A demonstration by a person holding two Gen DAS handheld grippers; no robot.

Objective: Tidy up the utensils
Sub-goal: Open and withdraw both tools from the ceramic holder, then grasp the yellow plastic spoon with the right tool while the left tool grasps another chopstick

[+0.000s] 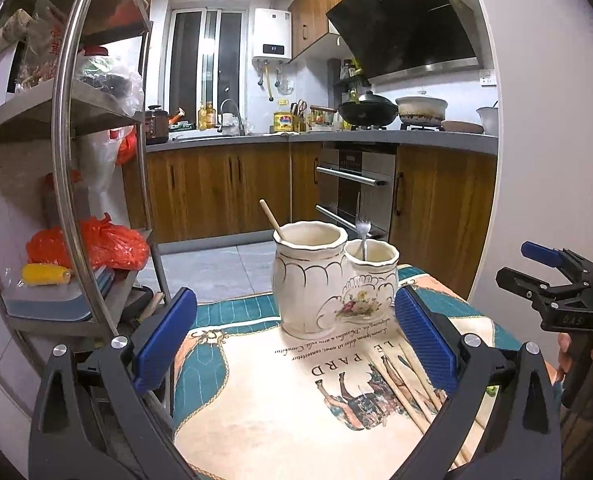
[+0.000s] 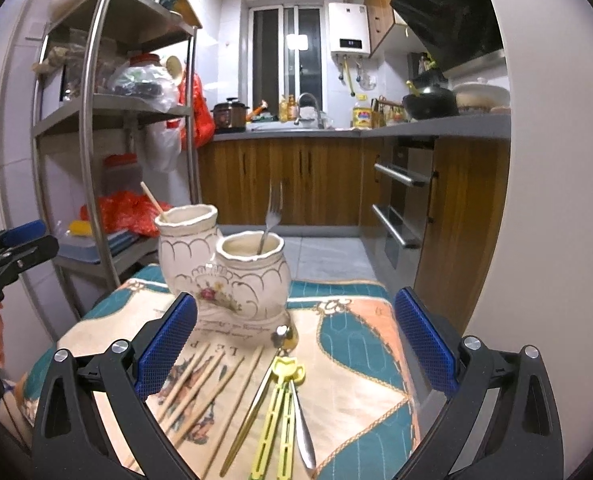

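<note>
A cream ceramic double holder (image 1: 328,276) (image 2: 220,264) stands on the patterned tablecloth (image 1: 280,392). One wooden chopstick (image 1: 271,214) (image 2: 152,197) leans in its taller pot, and a metal fork (image 1: 363,236) (image 2: 270,216) stands in the shorter pot. Several wooden chopsticks (image 2: 204,384) (image 1: 408,384) lie loose on the cloth. Beside them lie a gold spoon (image 2: 256,396), yellow-green training chopsticks (image 2: 278,408) and a silver spoon (image 2: 302,428). My left gripper (image 1: 296,336) is open and holds nothing, short of the holder. My right gripper (image 2: 296,340) is open above the loose utensils.
A metal shelf rack (image 1: 68,168) (image 2: 96,132) with bags and boxes stands close on the left of the table. Behind are wooden cabinets (image 1: 216,188), an oven (image 1: 352,188) and a counter with a wok (image 1: 366,112). The table's far edge drops to a tiled floor (image 1: 224,268).
</note>
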